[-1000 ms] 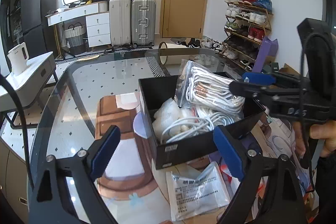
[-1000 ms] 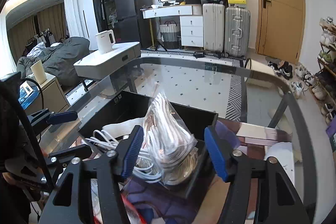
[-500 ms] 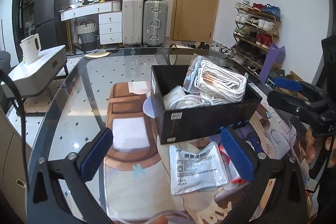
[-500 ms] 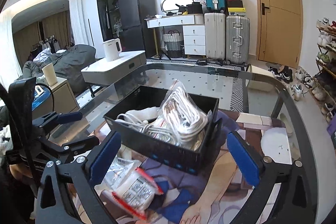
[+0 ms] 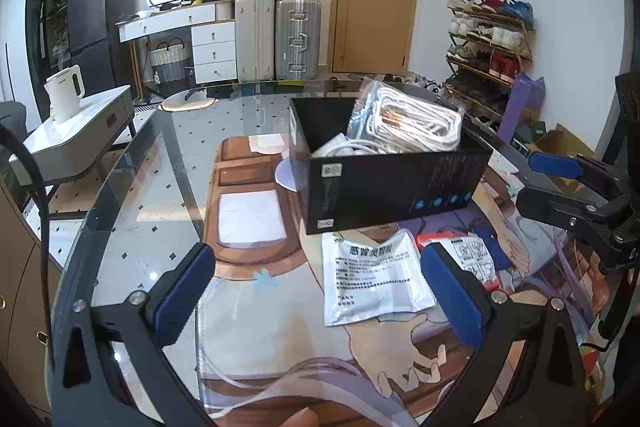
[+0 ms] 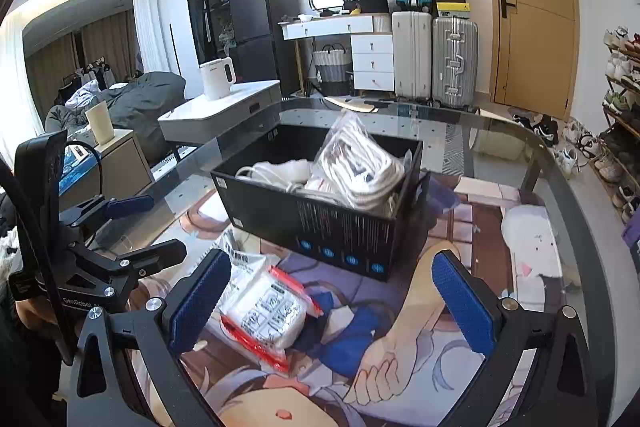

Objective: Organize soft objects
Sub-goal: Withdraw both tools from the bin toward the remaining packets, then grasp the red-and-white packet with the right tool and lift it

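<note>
- Both of my tongs are spread wide and carry nothing: the left tongs (image 5: 316, 291) and the right tongs (image 6: 332, 297) hover above the glass worktop (image 5: 132, 195), on the near side of the black box (image 5: 394, 183).
- The box already holds a bagged coil of white cable (image 5: 408, 123) leaning against its far right end, with loose white cable (image 6: 276, 171) beside it.
- Two soft packets are not yet in the box. They lie on the printed mat (image 5: 256, 311), just in front of the box wall.
- The flat white sachet (image 5: 374, 277) lies almost dead ahead of the left tongs, a little toward their right finger, its long axis running away from me toward the box.
- The red-edged packet (image 6: 268, 311) lies just inside the left finger of the right tongs, its long axis slanting from near-left to far-right.
- My judgement: each hand is nearest its own packet, so the right tongs should take the red-edged one and shift left to centre it first.
</note>
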`<state>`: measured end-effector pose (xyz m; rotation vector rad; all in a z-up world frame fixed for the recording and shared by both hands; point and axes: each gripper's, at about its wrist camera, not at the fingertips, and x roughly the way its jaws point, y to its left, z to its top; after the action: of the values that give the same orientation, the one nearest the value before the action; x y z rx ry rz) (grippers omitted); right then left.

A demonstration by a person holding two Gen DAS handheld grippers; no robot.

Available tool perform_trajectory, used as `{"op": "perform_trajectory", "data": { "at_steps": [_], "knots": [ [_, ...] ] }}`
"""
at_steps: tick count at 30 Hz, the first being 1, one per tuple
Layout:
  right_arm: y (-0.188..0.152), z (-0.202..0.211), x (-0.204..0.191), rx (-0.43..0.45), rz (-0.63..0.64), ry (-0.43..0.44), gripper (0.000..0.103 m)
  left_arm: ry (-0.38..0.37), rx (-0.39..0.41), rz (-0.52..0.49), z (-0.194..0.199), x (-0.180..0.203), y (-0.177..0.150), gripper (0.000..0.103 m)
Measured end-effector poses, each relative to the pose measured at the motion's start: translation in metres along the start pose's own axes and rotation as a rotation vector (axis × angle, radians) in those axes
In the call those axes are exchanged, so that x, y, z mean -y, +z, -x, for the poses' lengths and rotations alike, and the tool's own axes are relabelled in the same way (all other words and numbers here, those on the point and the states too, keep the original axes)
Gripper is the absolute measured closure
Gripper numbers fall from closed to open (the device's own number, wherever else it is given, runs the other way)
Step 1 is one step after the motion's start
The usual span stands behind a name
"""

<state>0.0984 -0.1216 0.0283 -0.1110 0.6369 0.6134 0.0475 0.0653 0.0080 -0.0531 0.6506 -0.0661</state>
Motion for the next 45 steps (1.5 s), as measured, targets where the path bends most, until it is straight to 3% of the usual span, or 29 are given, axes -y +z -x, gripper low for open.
{"op": "perform_trajectory", "data": {
  "at_steps": [22,35,45],
  "knots": [
    [-0.025,-0.038,-0.007,-0.173,0.007,0.014,0.001,-0.045,-0.038,-0.023,-0.007,0.009,-0.015,0.000],
    [-0.025,-0.056,-0.022,-0.216,-0.017,0.011,0.001,-0.070,-0.058,0.069,-0.009,-0.006,-0.014,0.000],
    [-0.022,-0.066,-0.024,-0.230,-0.044,-0.003,0.001,-0.071,-0.058,0.065,-0.009,-0.004,-0.014,0.000]
  ]
}}
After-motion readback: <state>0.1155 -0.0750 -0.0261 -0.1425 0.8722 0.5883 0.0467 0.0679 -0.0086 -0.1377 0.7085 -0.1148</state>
